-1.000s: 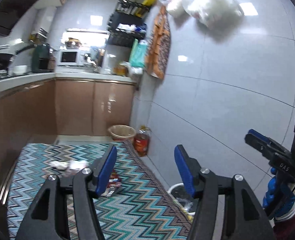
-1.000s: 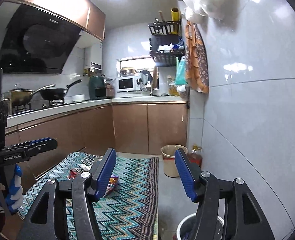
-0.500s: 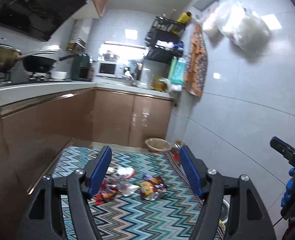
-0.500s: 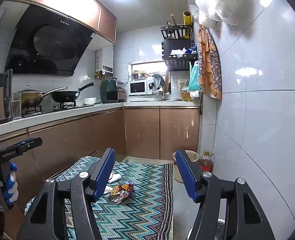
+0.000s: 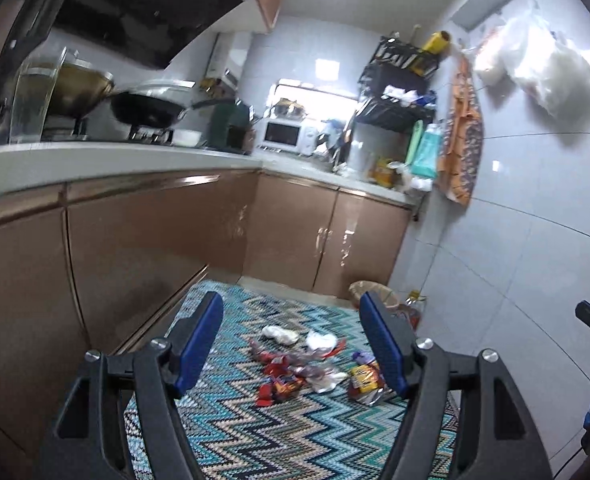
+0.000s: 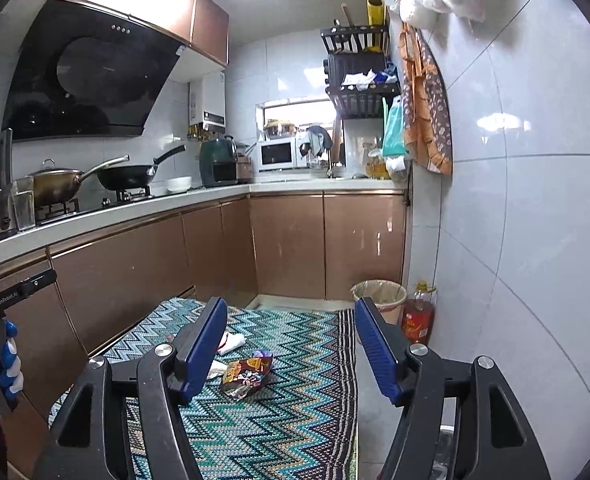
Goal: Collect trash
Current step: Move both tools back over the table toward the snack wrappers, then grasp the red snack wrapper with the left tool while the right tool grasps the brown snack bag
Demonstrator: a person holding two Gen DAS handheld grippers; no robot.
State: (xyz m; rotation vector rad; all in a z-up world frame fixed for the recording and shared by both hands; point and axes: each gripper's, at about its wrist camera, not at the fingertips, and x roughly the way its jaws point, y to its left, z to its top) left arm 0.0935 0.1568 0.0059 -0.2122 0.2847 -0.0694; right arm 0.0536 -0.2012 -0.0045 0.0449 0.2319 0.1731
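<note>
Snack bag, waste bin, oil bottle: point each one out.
snack bag (image 6: 247, 376), right wrist view, middle of the crumpled foil
waste bin (image 6: 380, 286), right wrist view, near rim
oil bottle (image 6: 418, 318), right wrist view, red body

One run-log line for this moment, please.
phase: approach | left gripper: open, empty | right gripper: opening, empty | crumpled snack wrappers: on zigzag-patterned rug

Both wrist views face slightly downward along the kitchen; each sees the zigzag-patterned teal woven rug ahead of its claw.
</note>
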